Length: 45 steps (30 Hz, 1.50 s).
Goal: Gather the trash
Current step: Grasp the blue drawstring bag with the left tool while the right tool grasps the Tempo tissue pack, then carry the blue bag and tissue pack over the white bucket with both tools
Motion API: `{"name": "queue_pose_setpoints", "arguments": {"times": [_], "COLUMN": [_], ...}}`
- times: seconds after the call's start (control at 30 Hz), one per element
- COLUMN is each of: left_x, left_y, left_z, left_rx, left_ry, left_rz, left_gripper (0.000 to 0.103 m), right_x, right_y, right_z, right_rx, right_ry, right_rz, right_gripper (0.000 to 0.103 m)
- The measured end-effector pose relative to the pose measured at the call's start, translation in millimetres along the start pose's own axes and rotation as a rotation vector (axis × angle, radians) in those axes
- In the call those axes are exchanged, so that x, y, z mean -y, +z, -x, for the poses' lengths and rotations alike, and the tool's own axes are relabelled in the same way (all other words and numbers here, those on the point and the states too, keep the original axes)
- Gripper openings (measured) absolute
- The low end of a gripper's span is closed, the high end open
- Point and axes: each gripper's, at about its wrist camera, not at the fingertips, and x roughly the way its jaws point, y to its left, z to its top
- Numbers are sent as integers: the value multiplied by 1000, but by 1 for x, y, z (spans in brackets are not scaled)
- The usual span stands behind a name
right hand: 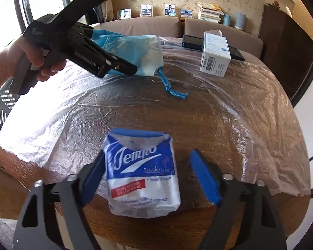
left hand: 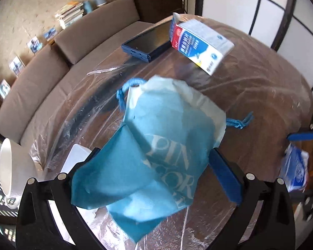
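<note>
My left gripper [left hand: 154, 152] is shut on a blue drawstring bag [left hand: 164, 145] with white lettering, and the cloth spills out between and over its jaws above the table. The right wrist view shows that gripper [right hand: 125, 67] in a person's hand [right hand: 31, 56], with the bag [right hand: 135, 52] hanging behind it. A blue and white Tempo tissue pack [right hand: 144, 175] lies near the table's front edge between the jaws of my right gripper [right hand: 148, 153]. The left pad [right hand: 94, 177] touches the pack; the right pad [right hand: 204, 177] stands apart from it. The pack [left hand: 296, 168] also appears at the left wrist view's right edge.
A crinkled clear plastic sheet [right hand: 250, 104] covers the round wooden table [right hand: 135, 108]. A white medicine box [right hand: 216, 54] and a dark flat device [left hand: 148, 43] sit at the far side. A brown sofa [left hand: 52, 79] runs behind. A white cup [left hand: 6, 166] stands at the left.
</note>
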Motion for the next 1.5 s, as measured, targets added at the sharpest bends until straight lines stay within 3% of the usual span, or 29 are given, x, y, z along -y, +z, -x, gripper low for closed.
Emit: {"name": "queue_pose_setpoints", "arguments": {"times": [0.07, 0.13, 0.27, 0.4, 0.63, 1.0, 1.5], "left_x": [3, 6, 7, 7, 16, 23, 46], "left_y": [-3, -6, -9, -10, -23, -48, -75], "left_z": [-2, 0, 6, 9, 20, 46, 78], "left_rx": [-1, 10, 25, 30, 53, 130, 177], "left_ry": [-5, -14, -25, -64, -52, 33, 118], "left_rz": [-19, -21, 20, 95, 219, 402, 514], "left_gripper": [83, 73, 63, 62, 62, 57, 54], "right_x": [-2, -3, 4, 10, 15, 21, 18], "right_y": [-1, -2, -1, 2, 4, 8, 1], "right_z": [1, 4, 6, 8, 13, 23, 48], "right_rx": [4, 9, 21, 29, 45, 64, 83], "right_ry": [-5, -8, 29, 61, 90, 127, 155], "right_rz": [11, 6, -53, -94, -126, -161, -147], "right_gripper": [60, 56, 54, 53, 51, 50, 49]}}
